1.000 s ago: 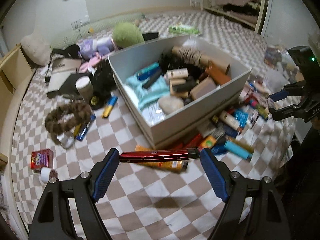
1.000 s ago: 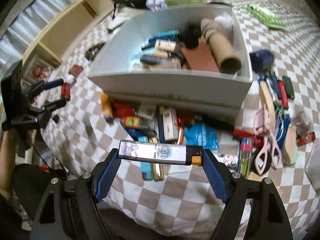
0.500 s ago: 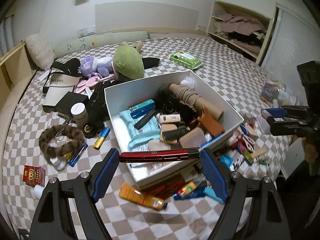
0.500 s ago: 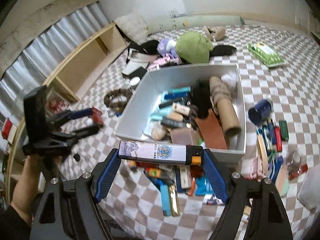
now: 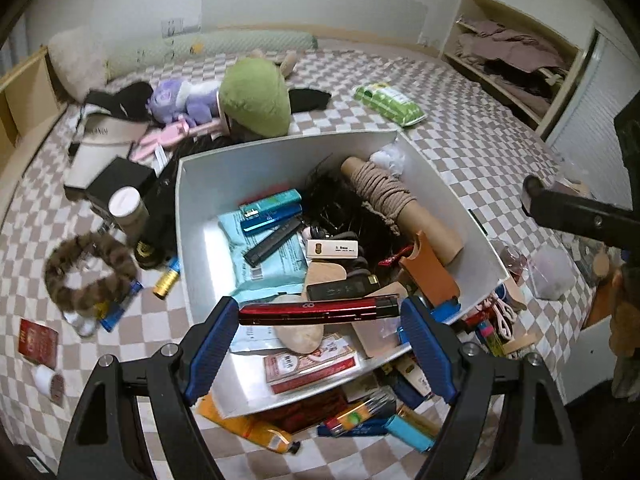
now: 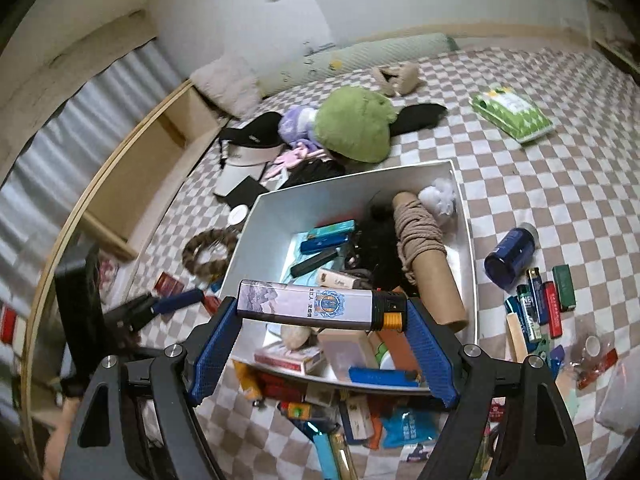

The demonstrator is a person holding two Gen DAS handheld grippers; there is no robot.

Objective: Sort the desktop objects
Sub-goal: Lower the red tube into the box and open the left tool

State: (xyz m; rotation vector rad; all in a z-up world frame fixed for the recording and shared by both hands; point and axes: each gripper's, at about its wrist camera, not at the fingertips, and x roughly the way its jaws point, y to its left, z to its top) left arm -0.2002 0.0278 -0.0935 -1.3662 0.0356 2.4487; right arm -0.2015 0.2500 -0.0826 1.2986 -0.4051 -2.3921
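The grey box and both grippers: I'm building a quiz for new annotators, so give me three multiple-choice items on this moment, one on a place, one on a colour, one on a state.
1. Where does the rope-wound cardboard tube lie?
A. inside the grey box
B. on the bedcover beside the blue jar
C. on the wooden shelf

2. What colour is the slim lighter between the left gripper fingers?
A. green
B. red
C. white

3. What is the state of the right gripper?
A. open and empty
B. shut on a printed lighter held crosswise
C. shut on a playing-card pack

Answers:
1 A: the tube rests among the items within the box walls.
2 B: its body is glossy red with a black end.
3 B: both blue pads press the ends of the lighter, above the box.
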